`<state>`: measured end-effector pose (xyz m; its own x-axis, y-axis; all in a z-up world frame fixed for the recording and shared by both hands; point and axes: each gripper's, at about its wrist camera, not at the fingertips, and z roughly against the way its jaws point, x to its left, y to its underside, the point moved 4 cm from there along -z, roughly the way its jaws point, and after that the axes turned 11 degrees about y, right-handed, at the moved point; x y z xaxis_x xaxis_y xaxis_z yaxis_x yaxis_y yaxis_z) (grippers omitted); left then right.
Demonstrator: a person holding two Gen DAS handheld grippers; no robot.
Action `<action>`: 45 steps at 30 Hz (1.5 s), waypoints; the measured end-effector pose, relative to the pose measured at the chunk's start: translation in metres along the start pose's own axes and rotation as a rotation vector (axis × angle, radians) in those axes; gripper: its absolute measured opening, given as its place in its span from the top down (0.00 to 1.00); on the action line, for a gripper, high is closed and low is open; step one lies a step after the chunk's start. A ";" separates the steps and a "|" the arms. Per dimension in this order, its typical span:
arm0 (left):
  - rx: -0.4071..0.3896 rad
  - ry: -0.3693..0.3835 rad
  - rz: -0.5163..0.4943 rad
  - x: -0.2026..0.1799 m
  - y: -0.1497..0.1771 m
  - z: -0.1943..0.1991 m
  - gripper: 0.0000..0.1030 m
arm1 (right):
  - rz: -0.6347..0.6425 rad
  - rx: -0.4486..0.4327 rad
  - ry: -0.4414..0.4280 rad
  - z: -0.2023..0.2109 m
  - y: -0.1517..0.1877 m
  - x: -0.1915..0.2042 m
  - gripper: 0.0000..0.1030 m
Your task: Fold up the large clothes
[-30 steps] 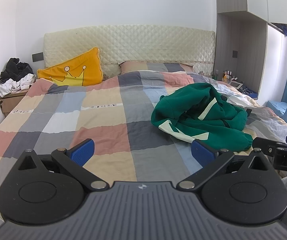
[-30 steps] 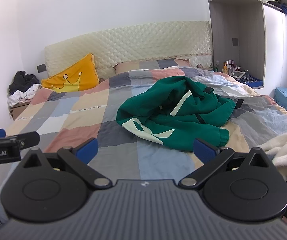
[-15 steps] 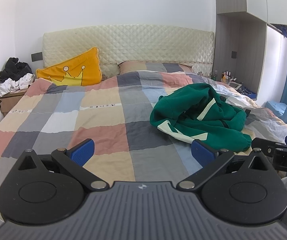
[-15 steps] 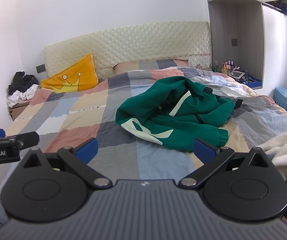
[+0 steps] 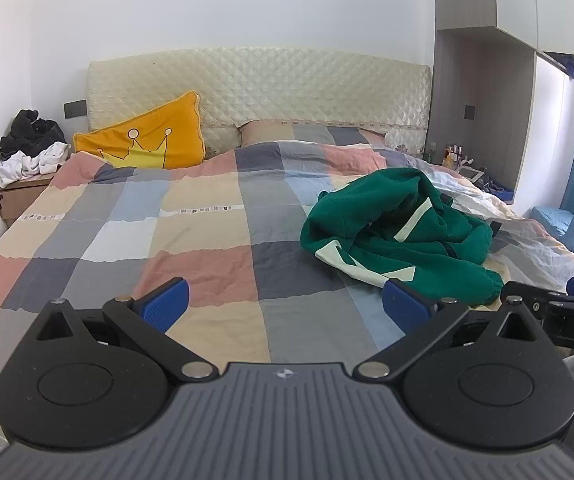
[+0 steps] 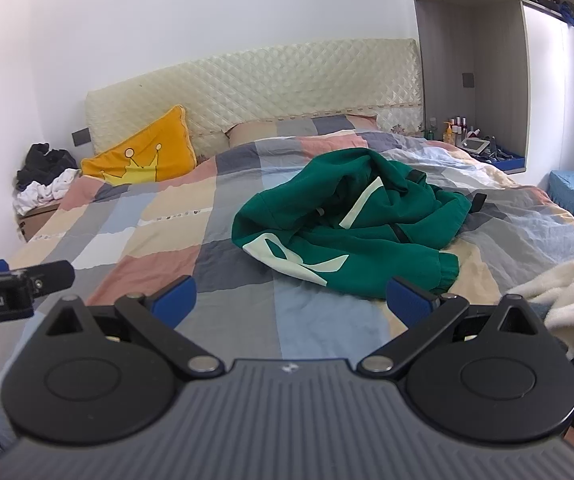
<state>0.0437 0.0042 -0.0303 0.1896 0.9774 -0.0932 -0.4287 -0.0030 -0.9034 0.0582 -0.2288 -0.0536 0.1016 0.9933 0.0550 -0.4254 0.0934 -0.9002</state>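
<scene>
While both grippers hang at the foot edge of the bed (image 5: 207, 248), almost nothing has changed over the last second; the views have drifted only a touch, the green sweatshirt (image 6: 347, 216) sitting a shade lower in the left wrist view than a second ago, and no cloth has been moved; the left gripper (image 5: 283, 304) has its blue pads spread wide with nothing between them, and the right gripper (image 6: 291, 300) is just as wide apart and just as empty; the sweatshirt lies in a crumpled heap on the checked quilt, toward the right edge of the bed about midway up its length, pale markings showing and one cuffed sleeve trailing toward the foot edge; neither gripper touches it; the yellow crown cushion (image 5: 147, 140) leans at the head of the bed near the left corner, well apart from the garment; a white fluffy item (image 6: 567, 292) lies at the near right corner; so the task reads as barely begun, with the heap yet to be spread flat; my guess is the trailing cuff is the easiest first hold for the right gripper.
</scene>
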 end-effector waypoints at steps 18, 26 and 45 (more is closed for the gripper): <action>0.013 0.009 -0.006 -0.003 0.001 -0.002 0.00 | 0.000 0.017 0.023 -0.002 0.005 0.003 0.00; 0.020 0.015 -0.001 0.000 0.003 -0.005 0.00 | -0.011 0.036 0.041 -0.004 0.006 0.002 0.00; 0.049 0.103 -0.054 -0.010 -0.006 -0.074 0.00 | -0.086 0.069 0.031 -0.038 0.002 -0.018 0.00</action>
<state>0.1099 -0.0217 -0.0555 0.3026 0.9489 -0.0900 -0.4579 0.0619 -0.8868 0.0898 -0.2488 -0.0724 0.1678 0.9789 0.1164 -0.4749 0.1838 -0.8606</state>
